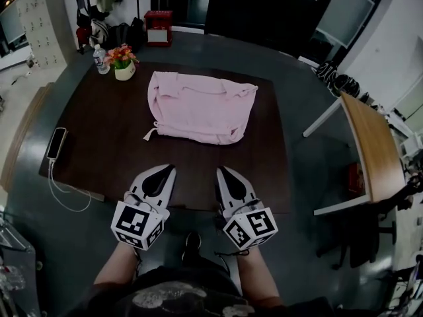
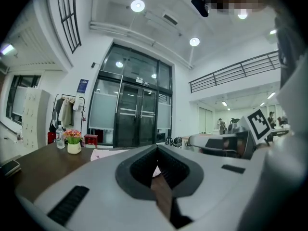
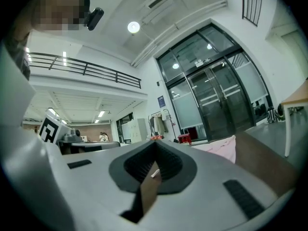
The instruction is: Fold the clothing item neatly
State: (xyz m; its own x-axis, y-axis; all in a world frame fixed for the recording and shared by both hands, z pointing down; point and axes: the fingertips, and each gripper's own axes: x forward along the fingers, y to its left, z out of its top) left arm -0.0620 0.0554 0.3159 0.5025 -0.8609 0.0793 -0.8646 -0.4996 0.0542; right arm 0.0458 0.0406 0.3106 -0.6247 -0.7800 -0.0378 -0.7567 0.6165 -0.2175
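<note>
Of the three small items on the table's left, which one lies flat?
The phone, flat at the near-left edge; the bottle and flower pot stand upright.
</note>
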